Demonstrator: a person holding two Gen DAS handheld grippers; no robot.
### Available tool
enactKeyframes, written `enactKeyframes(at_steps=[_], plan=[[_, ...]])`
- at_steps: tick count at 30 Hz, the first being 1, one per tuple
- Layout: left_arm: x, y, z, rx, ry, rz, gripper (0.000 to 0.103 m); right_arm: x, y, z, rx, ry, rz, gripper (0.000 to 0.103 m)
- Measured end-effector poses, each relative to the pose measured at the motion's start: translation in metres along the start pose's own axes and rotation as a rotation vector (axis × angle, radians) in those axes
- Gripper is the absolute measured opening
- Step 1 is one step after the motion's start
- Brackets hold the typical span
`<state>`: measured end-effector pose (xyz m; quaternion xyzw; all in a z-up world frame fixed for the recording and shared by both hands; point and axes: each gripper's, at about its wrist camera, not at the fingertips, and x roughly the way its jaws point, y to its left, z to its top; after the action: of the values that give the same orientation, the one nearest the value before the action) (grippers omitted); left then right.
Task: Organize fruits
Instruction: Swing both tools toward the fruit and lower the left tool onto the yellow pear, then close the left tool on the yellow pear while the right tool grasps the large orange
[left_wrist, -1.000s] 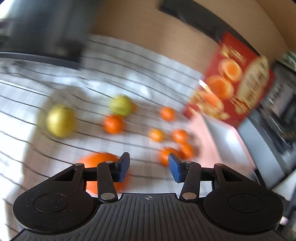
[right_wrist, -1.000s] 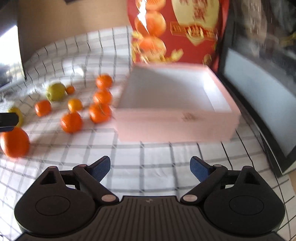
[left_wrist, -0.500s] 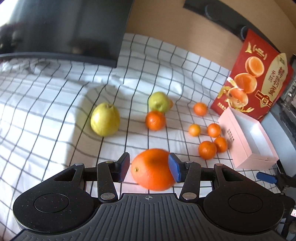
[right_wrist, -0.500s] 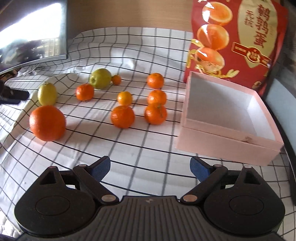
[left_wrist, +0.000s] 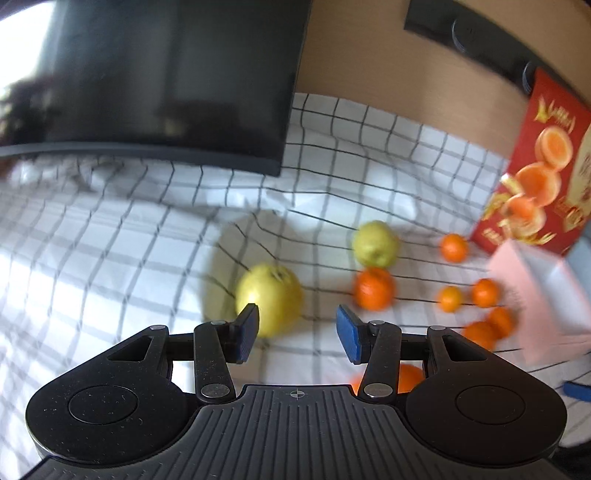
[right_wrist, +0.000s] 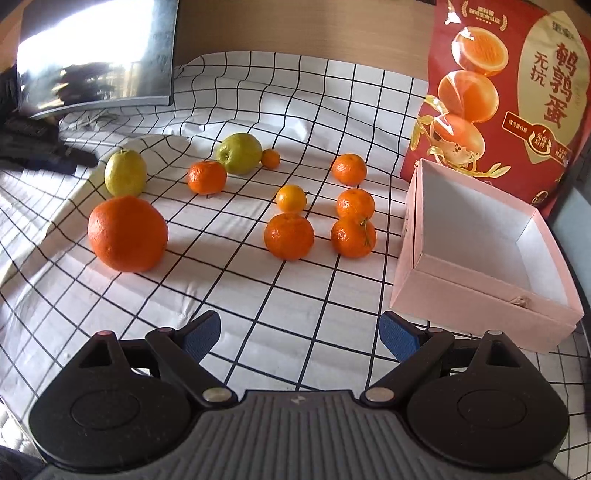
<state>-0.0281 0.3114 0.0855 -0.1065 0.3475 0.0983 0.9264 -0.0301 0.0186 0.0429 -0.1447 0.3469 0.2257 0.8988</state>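
Fruit loose on checked cloth (right_wrist: 280, 295), pink box (right_wrist: 480, 306) empty, both grippers open.

Looked like a home desk pressed into use as a fruit table: white cloth with a black grid (right_wrist: 280, 295) spread loose and wrinkled over the top, a dark computer screen (left_wrist: 177, 81) standing at the back against a wood-brown wall (left_wrist: 369, 66), a red snack bag (right_wrist: 509, 92) propped upright behind an open pink box (right_wrist: 480, 302).
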Motion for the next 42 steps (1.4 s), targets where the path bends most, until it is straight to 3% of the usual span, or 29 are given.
enactKeyframes(at_steps=[6, 7, 12, 20, 30, 35, 42], plan=[[0.043, 0.003, 0.012, 0.092, 0.044, 0.055, 0.051, -0.002, 0.001, -0.005, -0.005, 0.021, -0.023, 0.094], [0.049, 0.004, 0.012, 0.103, 0.058, 0.061, 0.056, -0.002, 0.001, -0.007, -0.014, 0.025, -0.033, 0.094], [0.063, 0.005, 0.013, 0.136, 0.048, 0.025, 0.059, -0.007, -0.003, -0.01, -0.013, 0.029, -0.076, 0.094], [0.086, 0.008, 0.018, 0.177, 0.047, 0.027, 0.065, -0.005, -0.015, -0.014, 0.033, 0.066, -0.104, 0.094], [0.103, 0.007, 0.013, 0.225, 0.101, -0.014, 0.066, -0.006, -0.017, -0.019, 0.029, 0.084, -0.118, 0.094], [0.099, 0.01, 0.011, 0.179, 0.107, -0.019, 0.066, -0.005, -0.023, -0.02, 0.048, 0.092, -0.127, 0.094], [0.072, 0.019, -0.011, 0.01, 0.131, -0.065, 0.065, -0.004, -0.025, -0.021, 0.059, 0.078, -0.105, 0.094]])
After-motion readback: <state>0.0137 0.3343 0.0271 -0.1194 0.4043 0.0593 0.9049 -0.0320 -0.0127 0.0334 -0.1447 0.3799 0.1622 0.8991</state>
